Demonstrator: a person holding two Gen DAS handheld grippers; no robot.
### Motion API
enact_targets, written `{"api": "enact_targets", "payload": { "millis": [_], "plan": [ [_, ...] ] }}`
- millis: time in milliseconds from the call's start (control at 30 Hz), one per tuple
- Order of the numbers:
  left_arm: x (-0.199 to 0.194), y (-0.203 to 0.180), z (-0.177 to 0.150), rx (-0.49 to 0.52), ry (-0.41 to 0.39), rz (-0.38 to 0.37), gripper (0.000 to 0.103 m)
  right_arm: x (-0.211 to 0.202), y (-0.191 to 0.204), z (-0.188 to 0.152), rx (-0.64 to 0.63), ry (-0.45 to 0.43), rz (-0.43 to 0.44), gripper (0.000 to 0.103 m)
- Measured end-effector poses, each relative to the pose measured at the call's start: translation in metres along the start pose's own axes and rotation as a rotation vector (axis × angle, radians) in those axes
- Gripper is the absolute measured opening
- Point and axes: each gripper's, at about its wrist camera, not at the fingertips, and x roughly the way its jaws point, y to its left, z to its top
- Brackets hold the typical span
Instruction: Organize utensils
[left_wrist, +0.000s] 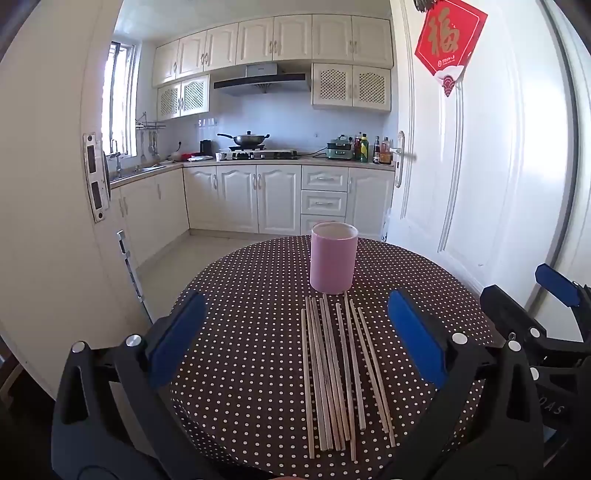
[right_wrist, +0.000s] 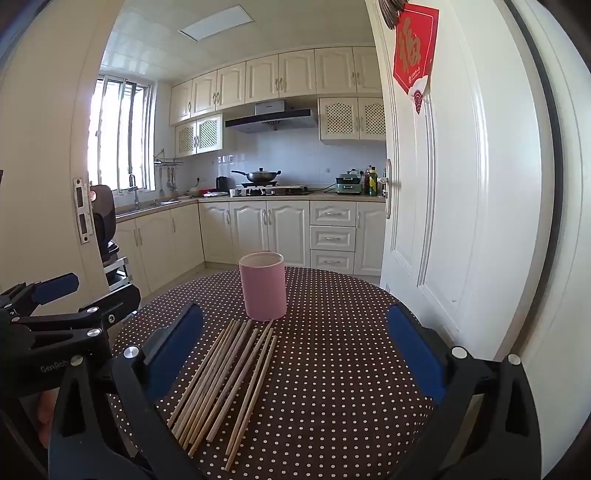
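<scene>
Several wooden chopsticks (left_wrist: 340, 373) lie side by side on a round table with a brown polka-dot cloth (left_wrist: 251, 302). A pink cylindrical holder (left_wrist: 334, 262) stands upright just behind them, and I cannot see into it. My left gripper (left_wrist: 295, 332) is open and empty, held above the chopsticks. In the right wrist view the chopsticks (right_wrist: 229, 384) lie left of centre, with the holder (right_wrist: 263, 286) behind them. My right gripper (right_wrist: 295, 339) is open and empty above the table. Each gripper shows at the edge of the other's view.
A white door (right_wrist: 461, 184) with a red paper ornament (right_wrist: 413, 55) stands open close to the table's right side. Behind the table is a kitchen with white cabinets (right_wrist: 258, 229). A chair back (left_wrist: 129, 273) stands at the table's left.
</scene>
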Motion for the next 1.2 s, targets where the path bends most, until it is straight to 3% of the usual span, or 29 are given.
{"api": "enact_targets", "payload": {
  "millis": [1200],
  "plan": [
    [0.0015, 0.0090, -0.0057, -0.025, 0.014, 0.004, 0.097, 0.0067, 0.0059, -0.0013, -0.006, 0.031, 0.018, 0.096]
  ]
}}
